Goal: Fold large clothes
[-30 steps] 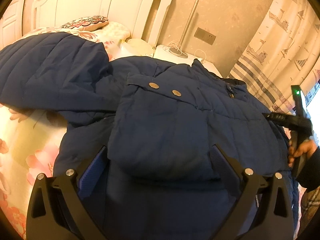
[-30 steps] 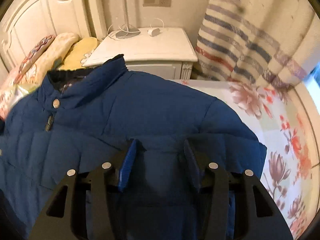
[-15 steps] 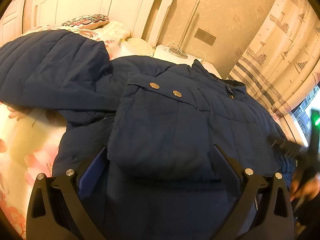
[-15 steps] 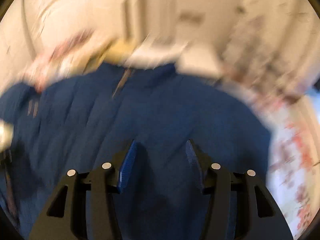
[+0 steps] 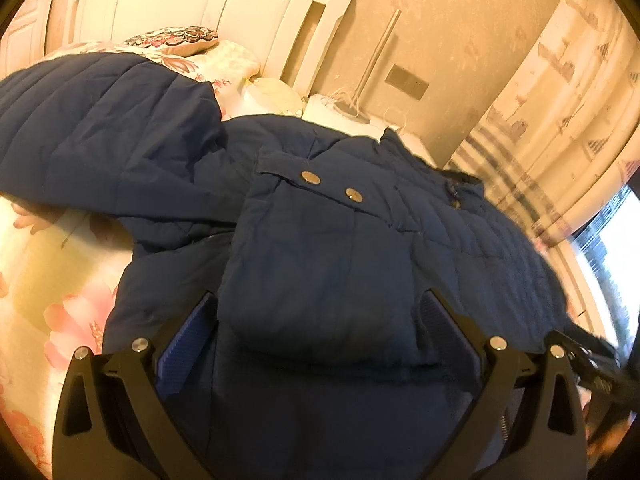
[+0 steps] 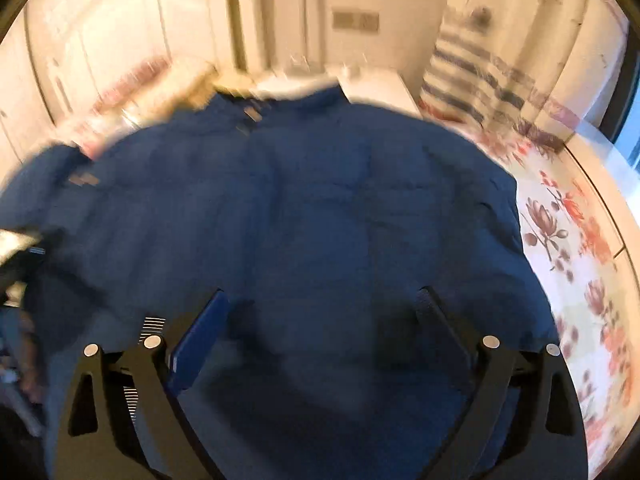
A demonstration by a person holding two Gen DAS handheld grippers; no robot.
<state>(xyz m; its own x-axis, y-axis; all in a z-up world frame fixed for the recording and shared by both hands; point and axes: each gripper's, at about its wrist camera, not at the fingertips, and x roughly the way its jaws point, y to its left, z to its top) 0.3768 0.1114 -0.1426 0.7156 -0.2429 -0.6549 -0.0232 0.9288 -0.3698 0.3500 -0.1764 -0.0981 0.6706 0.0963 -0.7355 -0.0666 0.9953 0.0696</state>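
A large navy quilted jacket (image 5: 320, 240) lies spread on the bed; it also fills the right wrist view (image 6: 312, 220), which is blurred. One sleeve (image 5: 100, 140) stretches to the far left. A folded sleeve cuff with two metal snaps (image 5: 328, 186) lies across its middle. My left gripper (image 5: 320, 320) is open, its fingers either side of that cuff's near end. My right gripper (image 6: 320, 320) is open wide just above the jacket's body and holds nothing. It shows at the lower right of the left wrist view (image 5: 592, 364).
The bed has a floral sheet (image 5: 48, 280) and pillows (image 5: 176, 38) by a white headboard (image 5: 224, 4). A white nightstand (image 6: 376, 84) with a lamp base and cables stands behind the collar. Striped curtains (image 5: 560, 100) hang at the right.
My right gripper has opened wide and swung back toward the near side of the jacket, with strong blur. In the left wrist view it dropped from mid right to lower right. The left gripper stays still.
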